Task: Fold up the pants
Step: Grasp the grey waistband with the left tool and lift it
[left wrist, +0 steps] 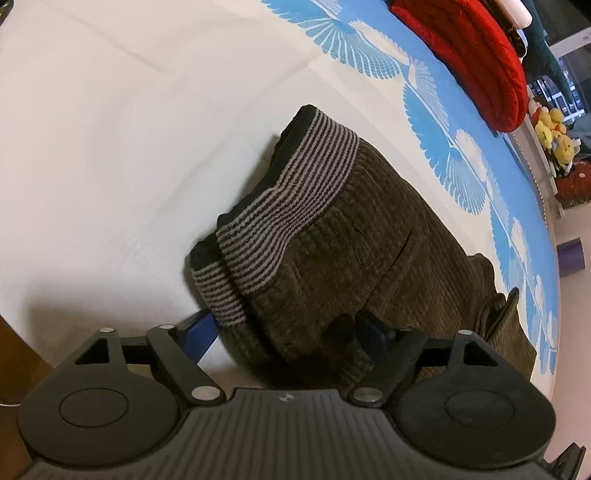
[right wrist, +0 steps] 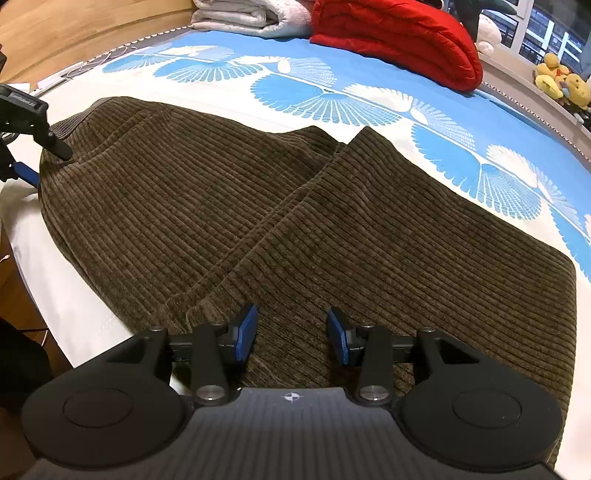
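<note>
- Brown corduroy pants [right wrist: 303,221] lie spread on the bed sheet [right wrist: 461,122], waist toward nine o'clock and legs toward three o'clock in the right wrist view; one layer overlaps another along a diagonal seam, so a fold seems already begun.
- Striped grey-and-black waistband [left wrist: 291,195] sits bunched at the centre of the left wrist view, its dark lining showing.
- Left gripper [left wrist: 286,332] has its jaws spread wide around the waist corner: one blue pad at eight o'clock on the sheet, the other over the corduroy. Neither pad presses the cloth, so it grips nothing, probably ready to take the corner.
- Right gripper [right wrist: 291,334] hangs over the near edge of the pants at six o'clock, jaws about half apart, nothing pinched; likely placed to catch that edge.
- Red quilt [right wrist: 399,40] and folded white bedding [right wrist: 255,16] are stacked at twelve o'clock, yellow plush toys [right wrist: 561,81] at two o'clock, clear of the folding area.
- White lettering on the left gripper, seen at nine o'clock, is too small to read.
</note>
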Tool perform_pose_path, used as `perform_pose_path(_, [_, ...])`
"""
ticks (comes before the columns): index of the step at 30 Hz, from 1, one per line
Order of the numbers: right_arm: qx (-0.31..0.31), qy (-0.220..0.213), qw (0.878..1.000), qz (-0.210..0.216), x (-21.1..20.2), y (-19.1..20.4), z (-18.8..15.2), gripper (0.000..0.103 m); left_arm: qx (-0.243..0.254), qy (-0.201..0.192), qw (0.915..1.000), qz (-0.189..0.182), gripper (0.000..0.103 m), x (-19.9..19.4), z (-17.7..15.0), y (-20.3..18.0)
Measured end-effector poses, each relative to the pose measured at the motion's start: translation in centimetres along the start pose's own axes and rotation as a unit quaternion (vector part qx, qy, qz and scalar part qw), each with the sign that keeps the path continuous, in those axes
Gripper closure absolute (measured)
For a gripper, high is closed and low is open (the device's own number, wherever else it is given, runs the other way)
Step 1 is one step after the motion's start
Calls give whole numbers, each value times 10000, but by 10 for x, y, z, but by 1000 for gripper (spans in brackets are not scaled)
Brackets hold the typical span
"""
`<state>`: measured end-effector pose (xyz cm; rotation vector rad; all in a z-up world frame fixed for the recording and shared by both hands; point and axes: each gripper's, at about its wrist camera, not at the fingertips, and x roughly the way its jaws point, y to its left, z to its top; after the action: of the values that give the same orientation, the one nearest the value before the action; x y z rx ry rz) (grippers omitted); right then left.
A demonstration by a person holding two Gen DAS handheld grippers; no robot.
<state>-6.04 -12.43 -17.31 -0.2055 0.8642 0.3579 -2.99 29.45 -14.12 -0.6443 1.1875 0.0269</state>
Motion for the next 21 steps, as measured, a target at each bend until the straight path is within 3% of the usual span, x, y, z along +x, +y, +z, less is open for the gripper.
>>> perform_pose_path(9, [-5, -17, 10000, 3, -1, -1, -1, 59, -3, -186, 9994, 307, 19, 7, -2, -15])
perform_pose_path(14, [-19, -24, 10000, -13, -1, 1, -1, 59, -104, -282, 9984, 482, 35, -2, -2, -16])
perform_pose_path(16, [-20, -25, 10000, -12, -1, 0, -1, 59, -183, -491, 9984, 228, 36, -15, 0, -17])
perform_pose_path(18, [-21, -25, 10000, -12, -1, 1, -1, 59, -126, -888, 9953, -374, 36, -36, -1, -22])
perform_pose_path(20, [-10, -24, 10000, -11, -1, 1, -1, 59, 125, -1242, 9870, -1011, 32, -52, -3, -26])
perform_pose_path(21, [-11, -24, 10000, -9, -1, 1, -1, 59, 399, -1222, 9869, -974, 29, -48, -2, -31])
